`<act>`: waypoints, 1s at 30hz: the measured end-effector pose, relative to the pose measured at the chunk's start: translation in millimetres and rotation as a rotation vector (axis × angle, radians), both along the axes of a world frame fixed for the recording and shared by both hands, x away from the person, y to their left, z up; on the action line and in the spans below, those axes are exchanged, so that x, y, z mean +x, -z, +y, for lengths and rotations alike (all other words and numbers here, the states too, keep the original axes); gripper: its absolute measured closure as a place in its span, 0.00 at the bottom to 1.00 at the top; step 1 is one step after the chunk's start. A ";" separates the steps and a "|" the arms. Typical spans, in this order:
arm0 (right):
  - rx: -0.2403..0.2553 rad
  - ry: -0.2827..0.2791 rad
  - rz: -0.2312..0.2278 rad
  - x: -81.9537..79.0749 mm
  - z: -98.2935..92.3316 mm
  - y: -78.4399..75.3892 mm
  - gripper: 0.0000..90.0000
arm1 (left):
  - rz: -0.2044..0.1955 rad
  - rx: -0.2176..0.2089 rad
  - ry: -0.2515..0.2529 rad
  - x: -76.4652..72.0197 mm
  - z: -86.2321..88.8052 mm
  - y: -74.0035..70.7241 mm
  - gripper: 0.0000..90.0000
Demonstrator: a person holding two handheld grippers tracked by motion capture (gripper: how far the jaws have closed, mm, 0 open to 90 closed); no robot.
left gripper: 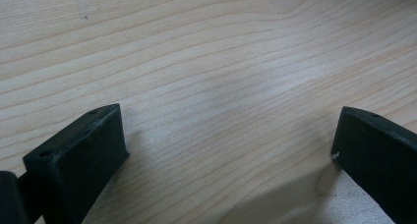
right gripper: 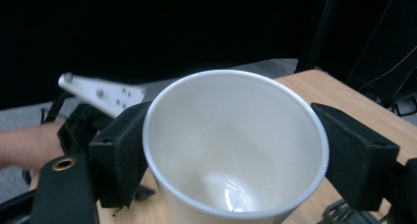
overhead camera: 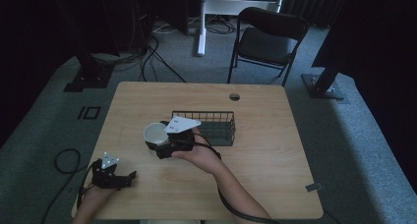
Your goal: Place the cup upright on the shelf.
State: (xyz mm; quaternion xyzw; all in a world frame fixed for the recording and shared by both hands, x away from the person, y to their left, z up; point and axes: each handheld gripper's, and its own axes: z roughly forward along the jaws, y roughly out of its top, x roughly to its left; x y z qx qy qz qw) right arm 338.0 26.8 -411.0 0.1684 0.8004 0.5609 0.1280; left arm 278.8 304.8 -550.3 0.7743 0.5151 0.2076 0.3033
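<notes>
- While the right gripper (overhead camera: 158, 146) hangs above the middle of the worktop (overhead camera: 255, 175), its two black jaws press against opposite sides of a white paper cup (overhead camera: 155, 134); grasp firm, cup clear of the wood.
- Paper cup (right gripper: 235, 150), right gripper view: mouth open toward the camera, inside bare and white, a jaw tight on either side of the wall just below the rim.
- Cup position, high view: left of the black wire basket (overhead camera: 216, 122), just beside its near left corner, tilted so the rim faces up and left.
- Right gripper (right gripper: 231, 150): grey three-cornered plate on top, cable trailing back along the forearm to the near edge of the worktop.
- Left gripper (overhead camera: 129, 177): at the near left corner of the worktop, well apart from the cup, low over the wood.
- Left gripper (left gripper: 228, 135), its own view: jaws spread wide, bare wood grain between them, nothing held.
- Wire basket: sits right of centre on the worktop, long side running left to right.
- Folding chair (overhead camera: 268, 40): black, on the grey carpet beyond the far edge of the worktop.
</notes>
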 end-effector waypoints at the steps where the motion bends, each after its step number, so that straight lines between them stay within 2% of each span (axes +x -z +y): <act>1: 0.027 0.035 0.006 5.0 -2.6 -4.8 0.22 | 0.000 0.000 0.000 0.0 0.0 0.0 0.00; 4: 0.047 0.102 0.013 14.2 -9.1 -10.7 0.22 | 0.000 0.000 0.000 0.0 0.0 0.0 0.00; 5: 0.047 0.102 0.013 14.2 -9.1 -10.7 0.22 | 0.000 0.000 0.000 0.0 0.0 0.0 0.00; 6: 0.052 0.175 0.001 24.6 -19.5 -15.4 0.22 | 0.000 0.000 0.000 0.0 0.0 0.0 0.00; 12: 0.049 0.240 -0.041 33.7 -35.6 -25.4 0.22 | 0.000 0.000 0.000 0.0 0.0 0.0 0.00; 13: 0.024 0.267 -0.068 36.9 -41.6 -29.7 0.22 | 0.000 0.000 0.000 0.0 0.0 0.0 0.00; 14: 0.024 0.267 -0.068 36.9 -41.6 -29.7 0.22 | 0.000 0.000 0.000 0.0 0.0 0.0 0.00; 18: 0.029 0.339 -0.072 44.9 -55.3 -35.2 0.22 | 0.000 0.000 0.000 0.0 0.0 0.0 0.00; 26: -0.015 0.496 -0.050 57.8 -79.4 -27.1 0.22 | -0.001 0.000 0.000 0.0 0.0 0.0 0.00; 30: -0.032 0.525 -0.034 60.8 -84.5 -20.9 0.22 | -0.001 0.000 0.000 0.0 -0.1 0.1 0.00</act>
